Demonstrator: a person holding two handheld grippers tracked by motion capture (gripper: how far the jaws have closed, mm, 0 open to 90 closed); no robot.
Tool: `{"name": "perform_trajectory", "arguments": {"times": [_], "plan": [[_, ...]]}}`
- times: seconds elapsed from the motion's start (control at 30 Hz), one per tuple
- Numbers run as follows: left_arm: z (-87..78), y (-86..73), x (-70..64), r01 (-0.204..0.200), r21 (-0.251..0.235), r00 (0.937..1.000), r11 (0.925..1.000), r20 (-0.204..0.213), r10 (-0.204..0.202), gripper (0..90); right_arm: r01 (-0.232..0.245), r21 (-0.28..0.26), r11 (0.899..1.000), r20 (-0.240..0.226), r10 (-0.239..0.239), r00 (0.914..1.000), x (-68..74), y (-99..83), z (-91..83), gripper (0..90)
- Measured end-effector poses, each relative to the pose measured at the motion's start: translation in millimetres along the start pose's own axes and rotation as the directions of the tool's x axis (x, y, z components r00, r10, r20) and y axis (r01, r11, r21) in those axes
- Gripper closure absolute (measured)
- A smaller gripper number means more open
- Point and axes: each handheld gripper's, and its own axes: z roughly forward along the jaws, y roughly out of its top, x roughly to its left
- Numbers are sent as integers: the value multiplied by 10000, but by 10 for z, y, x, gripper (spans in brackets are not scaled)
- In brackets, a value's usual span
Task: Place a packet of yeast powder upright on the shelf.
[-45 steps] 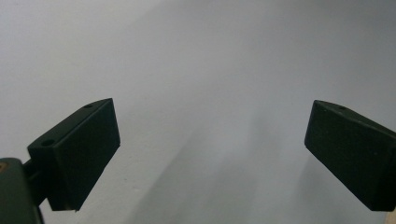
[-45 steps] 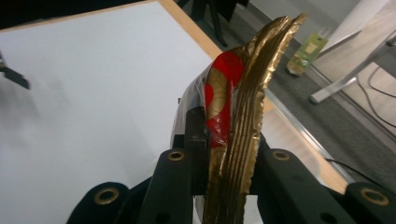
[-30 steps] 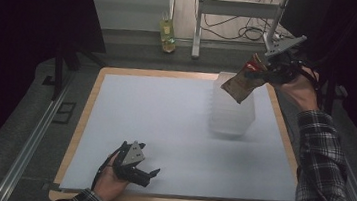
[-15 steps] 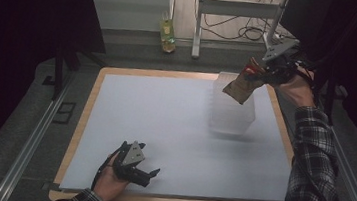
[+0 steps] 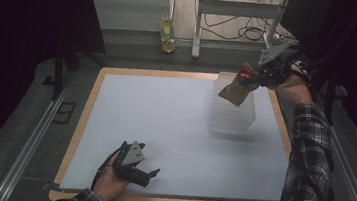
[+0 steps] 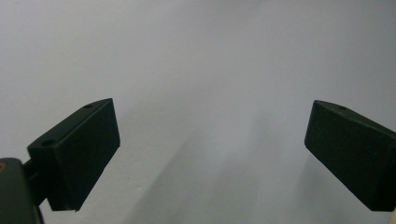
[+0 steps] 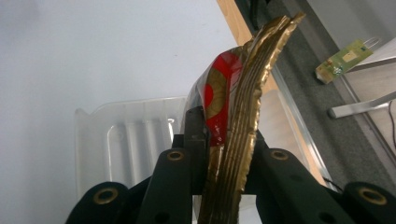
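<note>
In the high view, the left hand-held gripper [image 5: 151,174] lay low on the near-left part of the white tabletop [image 5: 164,124], gripped by the person's left hand [image 5: 110,184], with its jaws spread and pointing right. The right forearm, in a plaid sleeve [image 5: 308,159], reached forward along the right edge. The right hand-held gripper [image 5: 249,80] was held raised over the far-right area, with its jaws closed on a gold packet [image 5: 237,89] that hung above a clear plastic container [image 5: 233,111] standing on the tabletop. A yellow-green bottle [image 5: 167,31] stood on the floor beyond the far edge.

In the left gripper view, the left hand-held gripper [image 6: 212,144] had its two black jaws set wide apart with nothing between them, over bare white surface.

In the right gripper view, the right hand-held gripper [image 7: 219,140] clamped the gold packet [image 7: 247,93] edge-on. This view revealed the packet's crimped, ridged edge and a red and gold printed face, which the high view did not resolve. The ribbed floor of the clear plastic container [image 7: 126,140] appeared below the jaws, and the wooden border [image 7: 233,18] ran past the packet's tip.
</note>
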Motion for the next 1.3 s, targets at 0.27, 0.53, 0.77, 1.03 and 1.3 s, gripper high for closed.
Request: {"name": "perform_trajectory", "arguments": {"times": [0.27,0.53,0.77,1.03,1.3], "plan": [[6,0,-7,-34,27,10000,10000,43,34,36,64,-8,10000,-776,-64,9970,-8,-50,-71,788],[9,-1,-7,-46,45,10000,10000,66,45,37,145,156,9998,-729,-133,9973,-18,-74,-76,788],[10,-1,-9,-65,49,10000,10000,62,65,37,-6,853,9964,-500,49,9987,-45,-68,135,787],[11,-1,-11,-184,140,9998,9997,14,183,37,-580,1109,9921,-228,609,9979,-61,-71,391,776],[8,0,-12,-174,102,9998,9998,-7,174,37,-1347,576,9892,-377,1370,9899,-44,-164,532,724]]}}
